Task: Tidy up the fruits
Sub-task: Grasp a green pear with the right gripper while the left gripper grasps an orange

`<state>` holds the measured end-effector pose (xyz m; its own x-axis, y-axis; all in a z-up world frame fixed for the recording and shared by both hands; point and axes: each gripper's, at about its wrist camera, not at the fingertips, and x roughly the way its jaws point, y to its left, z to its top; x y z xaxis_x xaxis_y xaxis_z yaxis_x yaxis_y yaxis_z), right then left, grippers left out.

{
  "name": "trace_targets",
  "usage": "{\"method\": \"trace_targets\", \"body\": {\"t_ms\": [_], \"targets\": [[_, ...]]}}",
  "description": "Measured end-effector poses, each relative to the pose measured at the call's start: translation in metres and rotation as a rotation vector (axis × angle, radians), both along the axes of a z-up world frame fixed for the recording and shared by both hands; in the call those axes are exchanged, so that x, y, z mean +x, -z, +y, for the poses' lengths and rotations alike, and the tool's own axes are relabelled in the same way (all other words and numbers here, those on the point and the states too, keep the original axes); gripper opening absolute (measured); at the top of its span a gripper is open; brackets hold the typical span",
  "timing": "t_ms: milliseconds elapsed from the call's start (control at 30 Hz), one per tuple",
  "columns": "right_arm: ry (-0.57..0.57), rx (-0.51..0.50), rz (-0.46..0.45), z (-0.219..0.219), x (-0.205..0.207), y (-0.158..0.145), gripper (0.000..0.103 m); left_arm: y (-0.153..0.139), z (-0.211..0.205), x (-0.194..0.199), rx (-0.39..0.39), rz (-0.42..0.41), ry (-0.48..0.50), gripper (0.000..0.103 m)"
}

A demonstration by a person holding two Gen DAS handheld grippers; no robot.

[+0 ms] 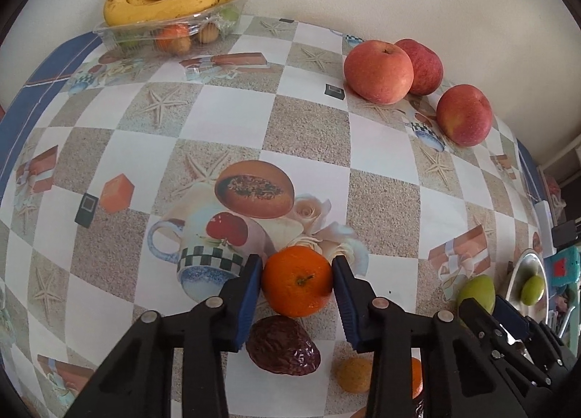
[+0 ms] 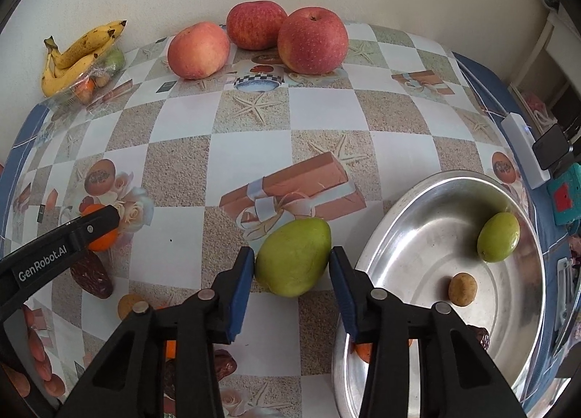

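Both angled steeply down, the left claw (image 1: pixel 297 281) is clenching a round orange mandarin (image 1: pixel 297 280) on the counter (image 1: pixel 236 105) while the right claw (image 2: pixel 292 262) is squeezing a green pear-shaped fruit (image 2: pixel 293 260) just beside the round metal bowl (image 2: pixel 392 236), which is holding a small green fruit (image 2: pixel 498 236) and a brown nut-like one (image 2: pixel 462 288).

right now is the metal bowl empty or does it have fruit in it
Not empty. The metal bowl holds a small green fruit and a small brown fruit; something orange shows at its near edge, partly hidden.
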<state>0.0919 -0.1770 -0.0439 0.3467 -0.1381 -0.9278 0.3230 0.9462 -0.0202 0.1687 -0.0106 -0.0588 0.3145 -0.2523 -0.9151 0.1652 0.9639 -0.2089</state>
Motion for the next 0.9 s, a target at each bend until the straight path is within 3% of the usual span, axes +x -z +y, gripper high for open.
{"method": "trace_targets", "body": {"t_ms": [333, 500, 900], "targets": [[0.002, 0.03, -0.011, -0.001, -0.002, -0.002, 0.044, -0.002, 0.011, 0.001, -0.01, 0.032, -0.038, 0.041], [0.026, 0.244, -0.06, -0.006, -0.005, -0.004, 0.044, -0.013, 0.016, 0.001, -0.016, 0.02, -0.049, 0.041], [-0.01, 0.282, -0.172, 0.006, -0.011, -0.049, 0.042, -0.053, 0.026, -0.005, -0.037, -0.05, -0.061, 0.041]]}}
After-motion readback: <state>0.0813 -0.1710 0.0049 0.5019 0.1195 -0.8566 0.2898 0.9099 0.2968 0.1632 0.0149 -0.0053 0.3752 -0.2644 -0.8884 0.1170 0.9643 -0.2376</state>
